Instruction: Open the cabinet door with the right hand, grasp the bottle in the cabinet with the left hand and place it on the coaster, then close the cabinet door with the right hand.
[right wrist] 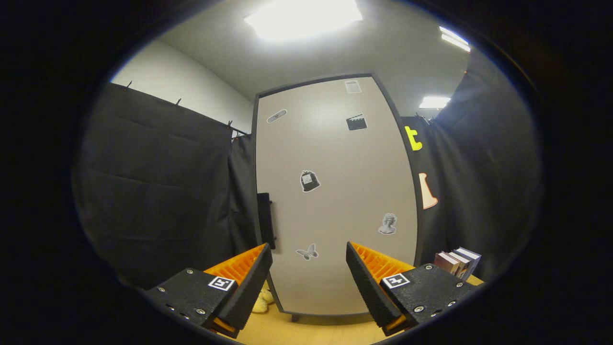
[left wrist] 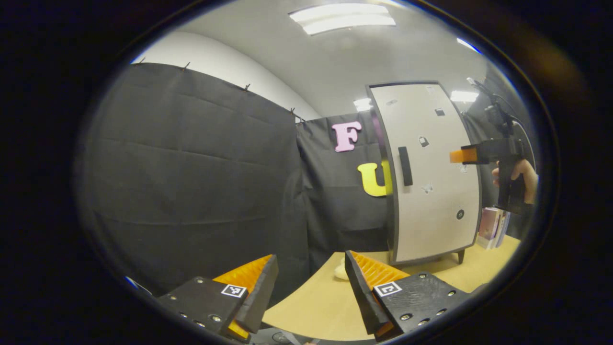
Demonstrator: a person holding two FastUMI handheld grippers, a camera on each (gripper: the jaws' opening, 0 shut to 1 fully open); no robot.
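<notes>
A pale wooden tabletop (left wrist: 330,306) is carrying everything here. The cabinet (left wrist: 431,182) is standing upright on it on short dark legs, its door closed. Just beside the cabinet's right side, a small row of books (left wrist: 492,225) is standing on the tabletop; in the right gripper view the books (right wrist: 457,262) are leaning slightly. A small pale yellowish object (right wrist: 262,302), too blurred to identify, is lying on the tabletop near the cabinet's lower left corner.
</notes>
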